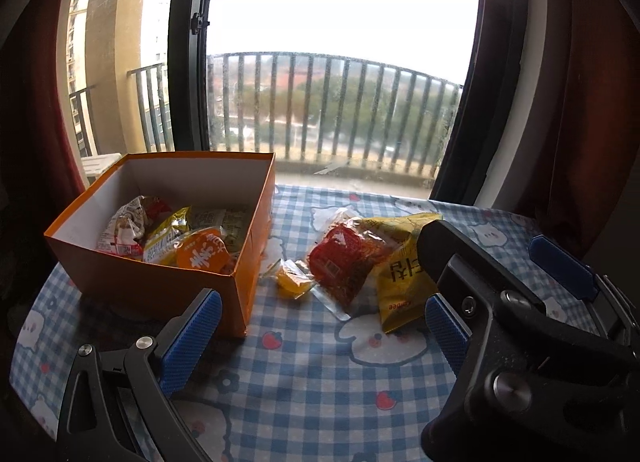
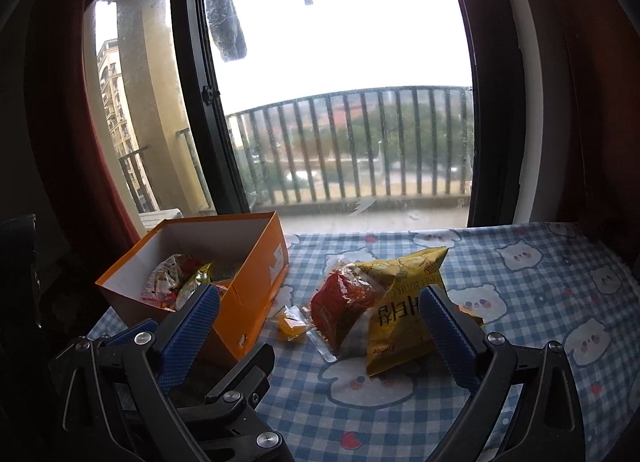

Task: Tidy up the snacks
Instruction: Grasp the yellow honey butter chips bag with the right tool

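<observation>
- Left wrist view: left gripper (image 1: 322, 326) spread wide, nothing between the blue pads (image 1: 191, 344), low over the checked tablecloth (image 1: 304, 390).
- Same view: orange box (image 1: 168, 282) sits at left, just ahead of the left pad. Several wrapped snacks already inside, incl. an orange-lidded jelly cup (image 1: 204, 253).
- Three snacks lie loose on the cloth to the right of the box: small orange jelly packet (image 1: 294, 282) nearest the box, red packet (image 1: 346, 262) next, yellow chip bag (image 1: 400, 262) furthest right. Red packet overlaps the yellow bag's left edge.
- Black frame of the right gripper (image 1: 500, 302) crosses the right side here and hides part of the yellow bag.
- Right wrist view: right gripper (image 2: 320, 332) also wide apart and empty. Red packet (image 2: 344, 306) and yellow bag (image 2: 404, 310) lie between its fingers, further ahead; jelly packet (image 2: 294, 324) sits left of them, box (image 2: 256, 302) further left.
- Judgement: step in hand is picking the next loose snack; right gripper is best lined up.
- Take the red packet first since it lies on top; pulling the yellow bag would drag it.
- Pinch the crimped edge or flat body, not the air-filled middle – the chip bag will slip or crush.
- Lift clear of the box wall before crossing, release low into the free right side.
</observation>
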